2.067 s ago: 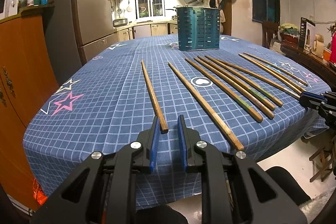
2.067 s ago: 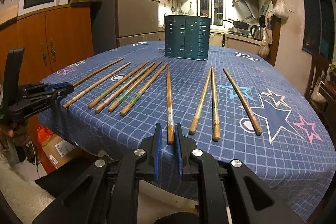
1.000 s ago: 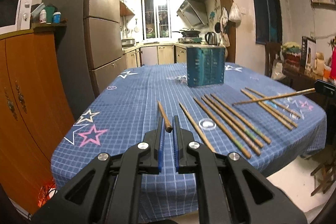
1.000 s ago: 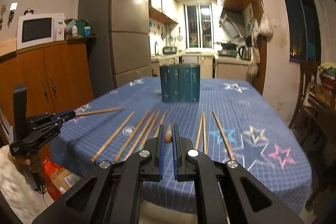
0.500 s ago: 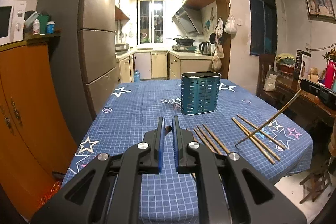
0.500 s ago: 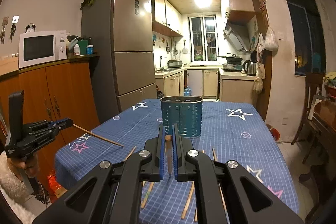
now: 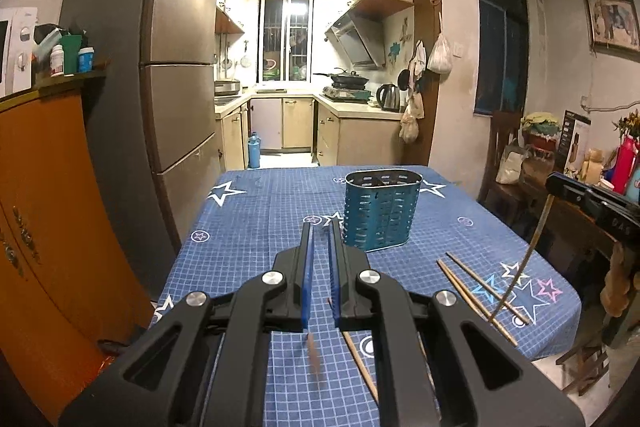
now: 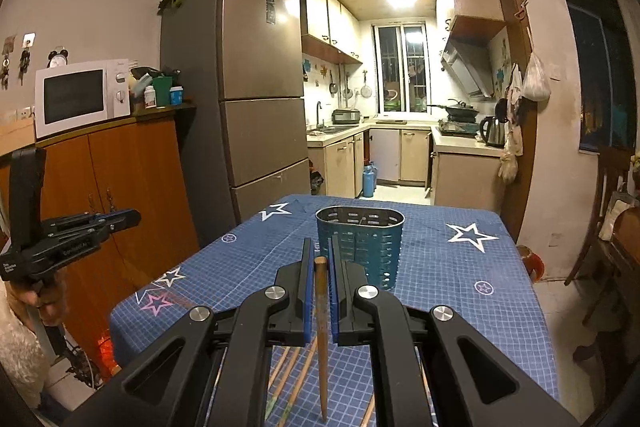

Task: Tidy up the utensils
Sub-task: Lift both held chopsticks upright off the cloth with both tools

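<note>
My left gripper point(image 7: 319, 225) is shut on a wooden chopstick point(image 7: 314, 355) that hangs blurred below the jaws, above the blue tablecloth. The teal slotted utensil holder point(image 7: 382, 211) stands upright just ahead and to the right. My right gripper point(image 8: 320, 241) is shut on another chopstick point(image 8: 321, 327), which hangs almost straight down, with the holder point(image 8: 360, 247) directly behind it. In the left wrist view the right gripper point(image 7: 554, 181) appears at the right edge, its chopstick point(image 7: 520, 267) dangling. The left gripper point(image 8: 134, 215) shows at the left of the right wrist view.
Several loose chopsticks point(image 7: 480, 287) lie on the star-patterned table point(image 7: 260, 227) near its front, also seen as chopsticks point(image 8: 296, 375) under the right gripper. An orange cabinet point(image 8: 132, 187) and a fridge point(image 8: 260, 107) stand left of the table, a chair point(image 8: 612, 227) on the right.
Both grippers have risen with their chopsticks, which swung from lying level to hanging down. The table and holder now sit lower in both views.
</note>
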Available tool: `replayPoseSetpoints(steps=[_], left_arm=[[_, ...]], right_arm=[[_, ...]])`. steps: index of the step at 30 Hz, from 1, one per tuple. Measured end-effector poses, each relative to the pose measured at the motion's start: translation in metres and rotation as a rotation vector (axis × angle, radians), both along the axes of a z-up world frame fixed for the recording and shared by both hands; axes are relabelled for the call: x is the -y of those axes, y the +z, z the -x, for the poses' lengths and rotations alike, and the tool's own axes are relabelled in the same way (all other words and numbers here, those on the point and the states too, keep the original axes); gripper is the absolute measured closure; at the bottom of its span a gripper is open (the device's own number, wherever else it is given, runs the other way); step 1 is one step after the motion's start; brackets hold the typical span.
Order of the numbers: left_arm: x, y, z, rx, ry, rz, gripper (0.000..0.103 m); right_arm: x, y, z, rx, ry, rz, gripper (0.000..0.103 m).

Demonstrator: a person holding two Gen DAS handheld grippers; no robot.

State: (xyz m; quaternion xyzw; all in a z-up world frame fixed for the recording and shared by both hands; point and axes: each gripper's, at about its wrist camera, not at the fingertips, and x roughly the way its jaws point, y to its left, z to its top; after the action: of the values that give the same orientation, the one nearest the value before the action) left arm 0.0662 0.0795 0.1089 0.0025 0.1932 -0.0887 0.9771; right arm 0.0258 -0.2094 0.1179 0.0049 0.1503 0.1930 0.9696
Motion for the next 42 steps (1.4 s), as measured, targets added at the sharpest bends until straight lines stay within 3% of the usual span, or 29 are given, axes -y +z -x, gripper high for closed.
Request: replayPoseSetpoints(steps=[3, 6, 9, 10, 11, 13, 14, 15, 16, 18, 19, 20, 21, 22, 23, 24, 25, 29, 33, 35, 40, 42], left_arm=[[0.004, 0.003, 0.000, 0.017, -0.008, -0.009, 0.097], [0.012, -0.010, -0.004, 0.098, 0.011, -0.091, 0.097], [0.004, -0.040, -0.014, 0.030, -0.001, -0.053, 0.103], [-0.001, -0.050, -0.006, 0.017, 0.041, -0.070, 0.103], [-0.009, -0.052, 0.008, 0.042, 0.043, -0.069, 0.103], [-0.045, -0.064, 0.043, 0.089, 0.135, -0.063, 0.103], [-0.066, -0.080, 0.048, 0.050, 0.206, -0.054, 0.103], [-0.097, -0.113, 0.054, -0.063, 0.304, -0.011, 0.103], [-0.116, -0.138, 0.062, -0.127, 0.326, 0.037, 0.103], [-0.145, -0.220, 0.088, -0.359, 0.465, 0.027, 0.103], [-0.153, -0.260, 0.106, -0.482, 0.395, 0.157, 0.103], [-0.145, -0.282, 0.113, -0.535, 0.298, 0.202, 0.103], [-0.123, -0.303, 0.116, -0.580, 0.190, 0.134, 0.103], [-0.087, -0.336, 0.117, -0.647, 0.045, 0.011, 0.103], [-0.071, -0.348, 0.122, -0.613, 0.029, -0.040, 0.103], [-0.061, -0.352, 0.128, -0.521, 0.058, -0.084, 0.103], [-0.061, -0.355, 0.127, -0.512, 0.069, -0.080, 0.103], [-0.081, -0.358, 0.119, -0.579, 0.022, 0.090, 0.103], [-0.085, -0.358, 0.114, -0.590, 0.019, 0.103, 0.103], [-0.085, -0.354, 0.114, -0.586, 0.031, 0.071, 0.103], [-0.068, -0.344, 0.112, -0.550, 0.054, -0.092, 0.103], [-0.064, -0.316, 0.111, -0.506, 0.015, -0.127, 0.103]], right_arm=[[-0.002, 0.003, -0.007, -0.011, 0.007, 0.001, 0.095], [-0.003, 0.000, -0.013, -0.027, 0.006, -0.012, 0.095], [-0.002, -0.010, -0.011, -0.049, 0.009, -0.049, 0.095], [-0.002, -0.013, -0.007, -0.046, 0.006, -0.053, 0.095], [-0.001, -0.014, 0.002, -0.030, -0.003, -0.050, 0.095], [0.004, -0.014, 0.021, -0.005, -0.004, -0.056, 0.095], [0.006, -0.012, 0.033, 0.020, -0.006, -0.047, 0.095], [0.007, -0.009, 0.039, 0.033, -0.005, -0.047, 0.095], [0.010, -0.004, 0.044, 0.042, 0.004, -0.058, 0.095], [0.015, 0.005, 0.051, 0.065, 0.005, -0.067, 0.095], [0.017, 0.010, 0.055, 0.075, 0.009, -0.076, 0.095], [0.020, 0.013, 0.057, 0.084, 0.015, -0.082, 0.095], [0.021, 0.016, 0.060, 0.096, 0.018, -0.085, 0.095], [0.021, 0.018, 0.061, 0.105, 0.021, -0.092, 0.095], [0.022, 0.018, 0.061, 0.105, 0.027, -0.102, 0.095], [0.021, 0.019, 0.060, 0.104, 0.027, -0.104, 0.095], [0.020, 0.019, 0.059, 0.104, 0.021, -0.101, 0.095], [0.011, 0.019, 0.058, 0.099, 0.027, -0.083, 0.095], [0.008, 0.021, 0.058, 0.106, 0.037, -0.090, 0.095], [0.008, 0.021, 0.059, 0.112, 0.042, -0.082, 0.095], [0.012, 0.026, 0.063, 0.135, 0.039, -0.078, 0.095], [0.018, 0.031, 0.067, 0.154, 0.027, -0.080, 0.095]])
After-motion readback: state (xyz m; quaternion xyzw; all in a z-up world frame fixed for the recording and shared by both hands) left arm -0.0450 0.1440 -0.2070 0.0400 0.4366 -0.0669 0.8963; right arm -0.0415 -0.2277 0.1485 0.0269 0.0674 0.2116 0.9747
